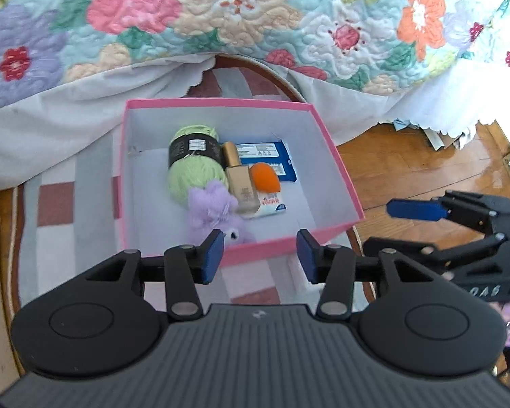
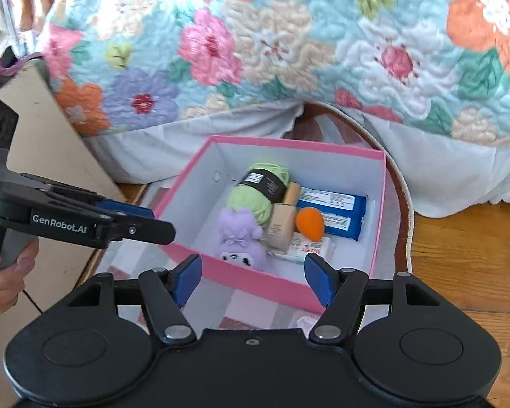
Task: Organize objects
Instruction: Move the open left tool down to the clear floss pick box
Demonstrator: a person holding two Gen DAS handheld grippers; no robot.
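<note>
Both my grippers hang open and empty just short of the pink box point(image 1: 336, 166) on the rug point(image 1: 61, 204).

My left gripper point(image 1: 260, 260) and right gripper point(image 2: 253, 280) have jaws spread, nothing between them, at the box's near wall. A cardboard panel point(image 2: 51, 142) stands to the left; wood floor point(image 1: 408, 166) lies open on the right. Inside, packed together mid-box, with bare floor along the walls: a purple plush toy point(image 1: 214, 209) nearest, a beige bottle point(image 1: 239, 178), an orange sponge point(image 1: 265, 178) on a small white packet point(image 1: 272, 204), green yarn point(image 1: 193, 166), a blue pack point(image 1: 265, 156). Beyond, a flowered quilt point(image 1: 255, 17) drapes down.
</note>
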